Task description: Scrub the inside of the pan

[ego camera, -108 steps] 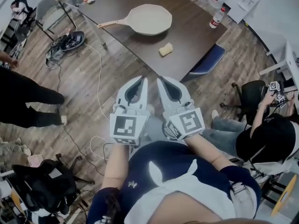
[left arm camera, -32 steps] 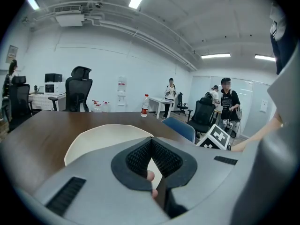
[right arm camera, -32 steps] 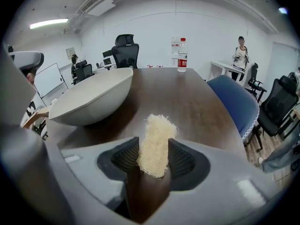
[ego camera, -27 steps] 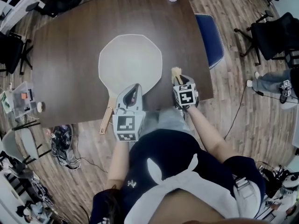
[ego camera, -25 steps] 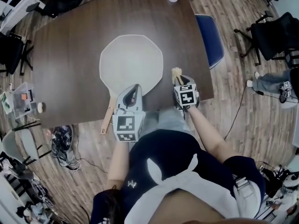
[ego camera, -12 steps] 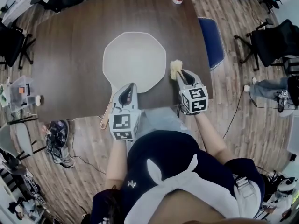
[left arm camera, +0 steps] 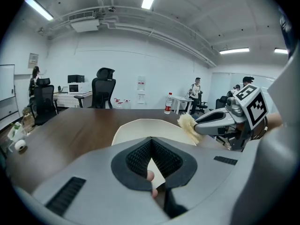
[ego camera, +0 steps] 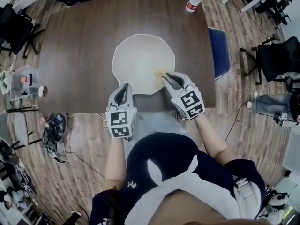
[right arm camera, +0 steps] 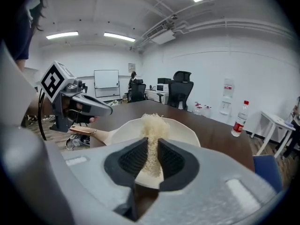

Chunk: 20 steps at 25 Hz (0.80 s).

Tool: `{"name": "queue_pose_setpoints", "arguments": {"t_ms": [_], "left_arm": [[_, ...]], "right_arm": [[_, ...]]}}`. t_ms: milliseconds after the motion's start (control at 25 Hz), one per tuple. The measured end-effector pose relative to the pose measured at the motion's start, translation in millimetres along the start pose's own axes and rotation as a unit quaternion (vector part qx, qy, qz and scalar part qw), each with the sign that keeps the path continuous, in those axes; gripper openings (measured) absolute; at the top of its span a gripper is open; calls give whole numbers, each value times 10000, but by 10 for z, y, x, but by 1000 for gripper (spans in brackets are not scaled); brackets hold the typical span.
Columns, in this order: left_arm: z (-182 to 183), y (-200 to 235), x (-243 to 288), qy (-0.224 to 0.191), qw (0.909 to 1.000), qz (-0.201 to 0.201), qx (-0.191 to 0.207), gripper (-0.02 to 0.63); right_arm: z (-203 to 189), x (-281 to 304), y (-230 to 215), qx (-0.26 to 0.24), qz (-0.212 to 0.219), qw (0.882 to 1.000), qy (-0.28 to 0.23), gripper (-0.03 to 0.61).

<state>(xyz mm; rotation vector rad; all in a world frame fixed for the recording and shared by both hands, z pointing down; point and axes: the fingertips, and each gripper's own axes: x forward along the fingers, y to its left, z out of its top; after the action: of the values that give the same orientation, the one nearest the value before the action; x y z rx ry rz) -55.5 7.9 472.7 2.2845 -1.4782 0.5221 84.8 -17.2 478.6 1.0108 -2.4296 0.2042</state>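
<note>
Your right gripper point(ego camera: 165, 76) is clamping the yellow scouring pad point(ego camera: 159, 73) between its jaws and holding it over the near right rim of the cream pan point(ego camera: 140, 55), apparently just clear of the surface. Your left gripper point(ego camera: 124, 89) is hovering with its jaws closed on nothing, above the pan handle point(right arm camera: 82, 131) at the near edge of the dark table point(ego camera: 75, 41). The scrubbing itself looks unstarted, so lowering the pad and working the inside are remaining. Only a water bottle point(ego camera: 193, 0) is standing on the table's far right corner, well apart, and nothing is blocking the pan.
</note>
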Motion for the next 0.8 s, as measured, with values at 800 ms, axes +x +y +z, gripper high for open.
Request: {"name": "queue_pose_setpoints", "arguments": {"t_ms": [800], "left_arm": [[-241, 851, 297, 770, 9938, 545, -581, -2]], "right_arm": [[122, 959, 677, -1256, 1296, 9795, 898, 64]]}}
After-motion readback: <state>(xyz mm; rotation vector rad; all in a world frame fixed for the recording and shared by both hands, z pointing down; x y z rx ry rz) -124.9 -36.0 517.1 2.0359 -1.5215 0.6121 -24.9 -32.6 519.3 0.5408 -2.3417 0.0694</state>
